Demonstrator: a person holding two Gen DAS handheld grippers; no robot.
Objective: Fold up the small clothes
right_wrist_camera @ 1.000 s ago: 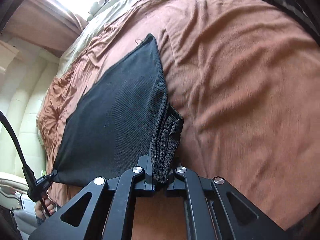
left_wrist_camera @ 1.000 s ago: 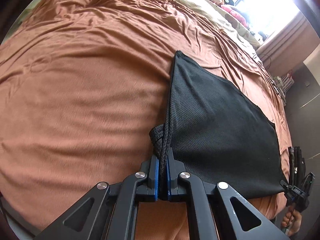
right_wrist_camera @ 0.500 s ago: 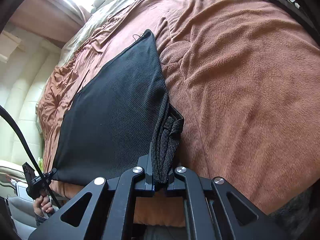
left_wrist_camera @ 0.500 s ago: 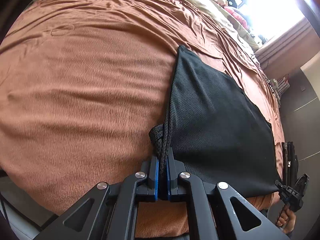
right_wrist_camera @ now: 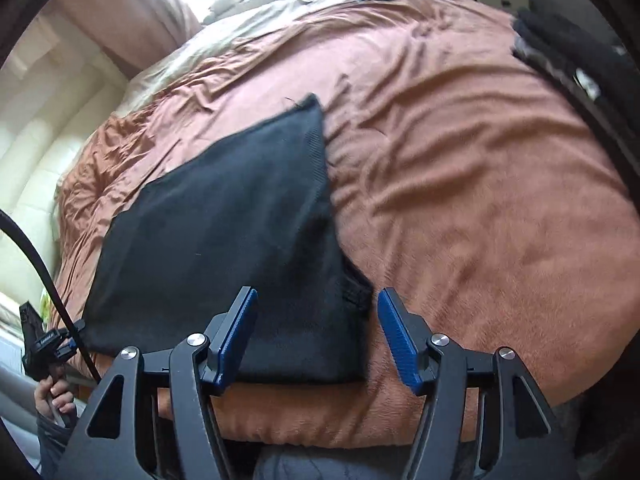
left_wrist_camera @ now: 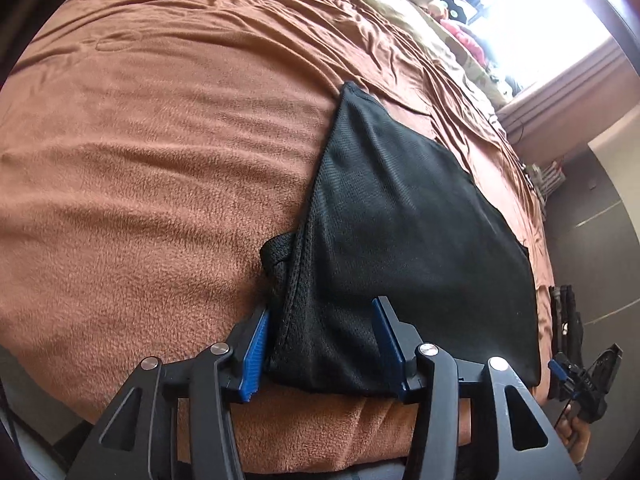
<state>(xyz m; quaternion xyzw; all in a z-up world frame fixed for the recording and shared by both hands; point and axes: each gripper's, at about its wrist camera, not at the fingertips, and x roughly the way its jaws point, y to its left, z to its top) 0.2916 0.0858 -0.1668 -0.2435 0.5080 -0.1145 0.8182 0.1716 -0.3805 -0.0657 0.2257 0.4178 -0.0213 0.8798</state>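
Both grippers stand with jaws wide, holding nothing. A black mesh garment lies flat on the brown blanket, running toward one o'clock from the left gripper and toward eleven o'clock from the right gripper.

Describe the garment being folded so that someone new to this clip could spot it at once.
Start from the big brown blanket covering the bed. Near its closest edge lies a black mesh garment, spread flat, with both grippers' open jaws at its near corners. It is the only dark, netted fabric lying flat on the plain brown fleece, with one corner pointing toward the window.
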